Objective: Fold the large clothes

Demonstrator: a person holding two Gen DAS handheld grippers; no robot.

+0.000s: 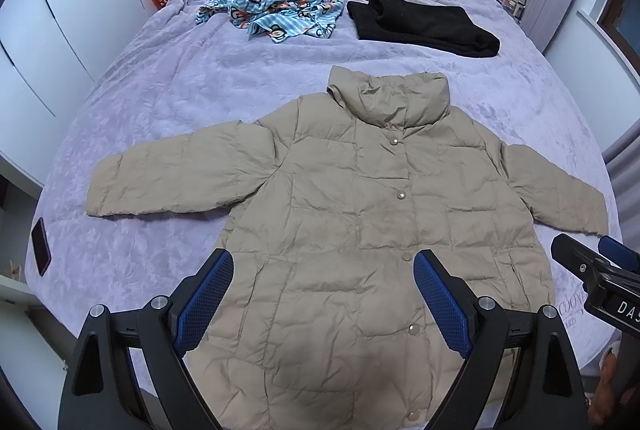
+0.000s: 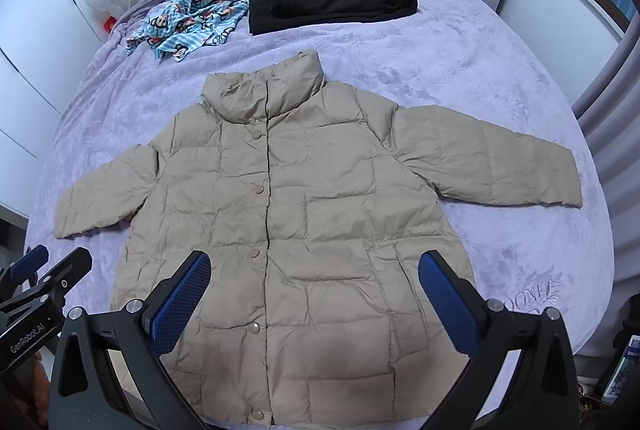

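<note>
While the jacket (image 1: pixel 360 230) lies flat, face up and snapped shut across the near half of the bed (image 1: pixel 168 90), collar away from the camera and both sleeves spread, nothing is folded yet, so the risks all lie ahead.

At far left, a phone (image 1: pixel 41 247) rests near the bed's edge, beside the left sleeve (image 1: pixel 160 182); dragging that sleeve outward could, I judge, sweep it to the floor. The left gripper (image 1: pixel 323 296) hovers over the lower front with its jaws wide apart and nothing between them. Its pads could pinch only the slick top shell, so the padded layers beneath might slide and the fold bunch.

The right gripper (image 2: pixel 314 296) is likewise spread and empty above the hem. Both sit close together, so a crossing move might knock one against the other. Puffy filling may spring a folded right sleeve (image 2: pixel 492 158) back open. The black garment (image 2: pixel 332 2) beyond the collar lies well apart, unlikely to snag.
</note>
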